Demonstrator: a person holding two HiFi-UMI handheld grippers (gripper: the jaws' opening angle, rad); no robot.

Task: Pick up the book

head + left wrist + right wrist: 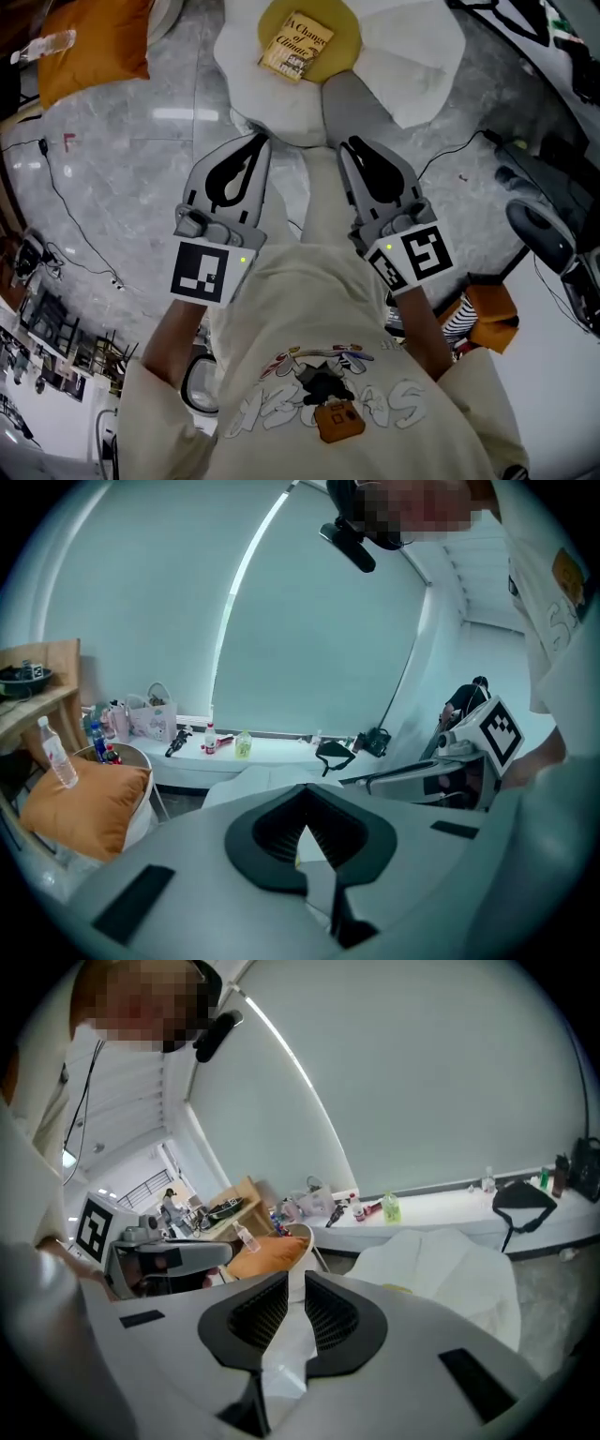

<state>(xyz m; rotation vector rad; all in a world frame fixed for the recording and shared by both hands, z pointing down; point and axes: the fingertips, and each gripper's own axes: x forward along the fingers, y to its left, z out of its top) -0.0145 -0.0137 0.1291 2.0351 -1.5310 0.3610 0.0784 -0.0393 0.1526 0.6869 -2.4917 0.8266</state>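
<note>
The book, with a tan and yellow cover, lies flat on the yellow centre of a white flower-shaped cushion at the top of the head view. Both grippers hang side by side below it, pointing towards it and apart from it. My left gripper has its tips together and holds nothing; the left gripper view shows its pads meeting at the tip. My right gripper stands with a narrow slit between its pads, and nothing is in it. The book is hidden in both gripper views.
An orange pillow with a plastic bottle lies at the top left. A thin cable runs over the marble floor on the left. Dark equipment and an orange bag sit on the right.
</note>
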